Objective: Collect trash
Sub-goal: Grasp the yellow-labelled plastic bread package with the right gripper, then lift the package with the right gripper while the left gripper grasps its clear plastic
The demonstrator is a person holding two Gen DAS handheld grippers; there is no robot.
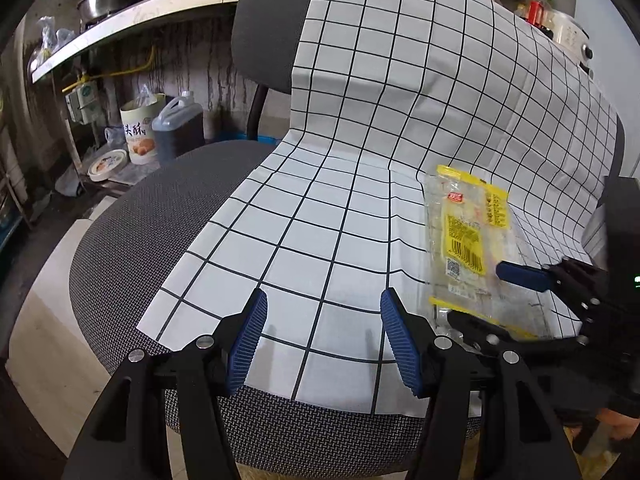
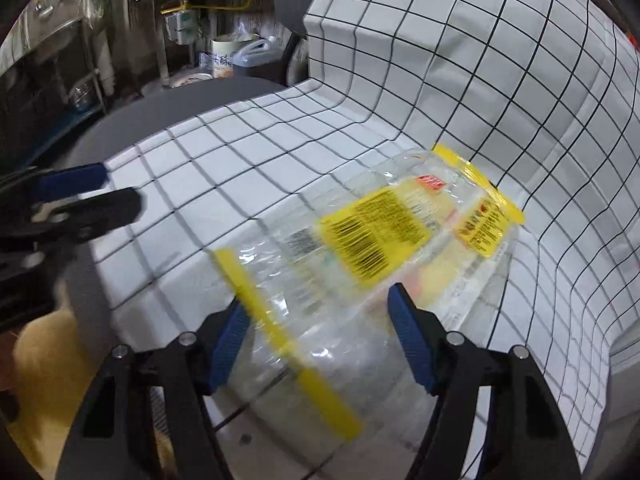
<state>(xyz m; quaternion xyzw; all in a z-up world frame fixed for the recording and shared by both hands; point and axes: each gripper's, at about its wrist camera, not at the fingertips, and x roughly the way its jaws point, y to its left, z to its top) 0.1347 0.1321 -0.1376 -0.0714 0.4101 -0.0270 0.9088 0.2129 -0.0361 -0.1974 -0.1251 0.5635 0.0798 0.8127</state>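
1. A cluttered kitchen corner lies behind a dark grey mesh office chair (image 1: 132, 248), with a pale stone shelf (image 1: 132, 12) at upper left carrying steel pots, and below it a cream round tin (image 1: 140, 132) beside a dark-filled plastic jug (image 1: 176, 128).
2. A white cloth with a black grid (image 1: 360, 140) hangs over the chair's backrest and spreads across the seat.
3. The left tool (image 1: 324, 340) hangs over the front part of the cloth, its blue ribbed pads standing apart with only cloth showing between them.
4. A clear plastic snack wrapper with yellow end strips and a yellow barcode label (image 1: 468, 236) lies flat on the cloth at the right side of the seat, close to the fold where the cloth climbs the backrest.
5. Its long axis runs from the seat's front edge back toward the backrest; one yellow strip sits at the far end, the other at the near end.
6. The wrapper looks crinkled and see-through, with a small red mark near the far end.
7. The right tool (image 2: 316, 332) points steeply down over the wrapper's near end, its pads apart on either side of the wrapper and pressing on nothing that can be seen.
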